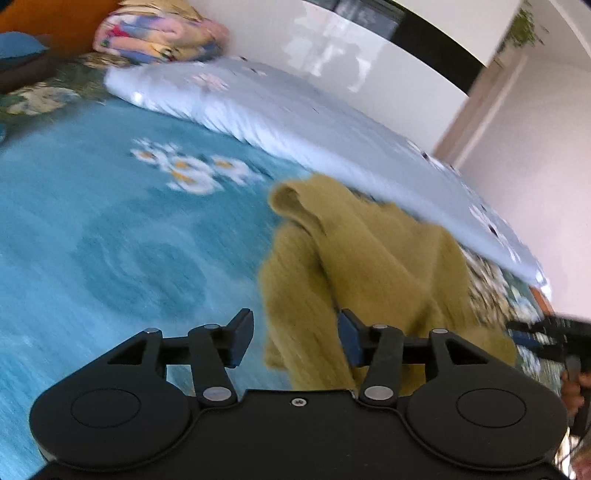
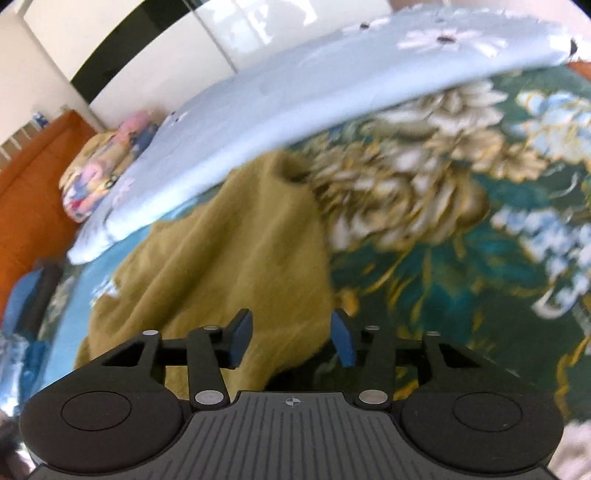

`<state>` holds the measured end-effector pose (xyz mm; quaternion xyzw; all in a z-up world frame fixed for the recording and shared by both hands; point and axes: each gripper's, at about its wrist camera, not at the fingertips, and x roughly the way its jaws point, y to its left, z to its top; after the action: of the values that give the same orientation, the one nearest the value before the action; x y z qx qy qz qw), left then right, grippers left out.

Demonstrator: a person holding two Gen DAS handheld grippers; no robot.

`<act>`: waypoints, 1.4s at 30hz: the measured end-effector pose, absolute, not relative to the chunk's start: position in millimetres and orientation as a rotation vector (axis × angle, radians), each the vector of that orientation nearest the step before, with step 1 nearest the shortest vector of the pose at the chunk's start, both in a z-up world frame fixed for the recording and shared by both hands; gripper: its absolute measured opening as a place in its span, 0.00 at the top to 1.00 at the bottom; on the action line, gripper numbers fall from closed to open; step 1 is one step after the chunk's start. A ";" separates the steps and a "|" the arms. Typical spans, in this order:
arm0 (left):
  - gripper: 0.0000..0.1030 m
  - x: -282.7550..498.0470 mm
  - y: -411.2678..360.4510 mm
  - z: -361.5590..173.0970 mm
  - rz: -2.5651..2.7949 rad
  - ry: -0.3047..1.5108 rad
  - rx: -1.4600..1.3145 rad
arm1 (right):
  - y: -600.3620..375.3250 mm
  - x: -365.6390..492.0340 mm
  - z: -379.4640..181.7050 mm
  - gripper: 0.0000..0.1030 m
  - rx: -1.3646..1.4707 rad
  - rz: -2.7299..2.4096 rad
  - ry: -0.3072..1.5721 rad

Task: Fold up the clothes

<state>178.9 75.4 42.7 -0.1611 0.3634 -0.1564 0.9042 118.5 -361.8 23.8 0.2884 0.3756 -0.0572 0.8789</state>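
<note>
An olive-green knitted garment [image 1: 369, 266] lies crumpled on the bed, partly on the turquoise blanket [image 1: 110, 240]. My left gripper [image 1: 295, 339] is open just above the garment's near left edge, and cloth shows between its spread fingers [image 1: 242, 338]. In the right wrist view the same garment [image 2: 221, 258] stretches away from me. My right gripper [image 2: 291, 339] is open over its near right edge, with cloth between the blue pads [image 2: 341, 339]. The right gripper [image 1: 554, 339] also shows at the far right of the left wrist view, held by a hand. Both views are blurred by motion.
A folded pale blue quilt [image 1: 295, 110] with flower prints lies along the far side of the bed. A colourful bundle [image 1: 159, 33] rests near the orange headboard [image 2: 33, 177]. Dark green floral bedspread [image 2: 461, 240] covers the right part. White wardrobe doors [image 1: 351, 48] stand behind.
</note>
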 end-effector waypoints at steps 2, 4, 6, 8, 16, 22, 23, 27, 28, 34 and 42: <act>0.53 194.8 79.5 49.3 -0.314 0.739 -0.363 | -366.0 121.9 20.0 0.55 0.614 -0.130 0.777; 0.53 213.5 74.0 56.2 -0.328 0.730 -0.366 | -367.0 126.7 12.9 0.55 0.640 -0.134 0.771; 0.53 234.9 64.3 62.1 -0.350 0.733 -0.361 | -364.8 134.0 5.1 0.54 0.650 -0.134 0.777; 0.52 257.5 52.1 65.4 -0.382 0.743 -0.360 | -361.7 140.8 0.8 0.54 0.653 -0.122 0.781; 0.52 344.6 11.4 30.2 -0.404 0.844 -0.404 | -353.1 154.8 6.4 0.45 0.605 -0.089 0.781; 0.52 378.1 -5.9 5.3 -0.386 0.874 -0.367 | -352.0 163.2 3.9 0.43 0.555 -0.114 0.788; 0.52 382.6 -7.7 2.2 -0.381 0.881 -0.356 | -352.4 165.5 2.2 0.43 0.555 -0.120 0.793; 0.51 402.0 -6.6 -11.9 -0.391 0.940 -0.401 | -353.2 175.3 -5.0 0.42 0.572 -0.119 0.810; 0.51 404.5 -5.5 -13.7 -0.392 0.943 -0.416 | -352.6 177.5 -6.3 0.42 0.569 -0.120 0.812; 0.53 405.2 -1.6 -14.9 -0.492 0.917 -0.543 | -353.2 186.4 -11.1 0.40 0.570 -0.130 0.812; 0.99 406.2 -9.9 16.0 -0.536 0.778 -0.513 | -352.8 191.1 -13.6 0.39 0.571 -0.143 0.815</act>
<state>406.2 -9.9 16.0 -0.2442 0.3705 -0.2552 0.8590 191.1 -352.8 -13.6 0.2738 0.3903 -0.0684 0.8764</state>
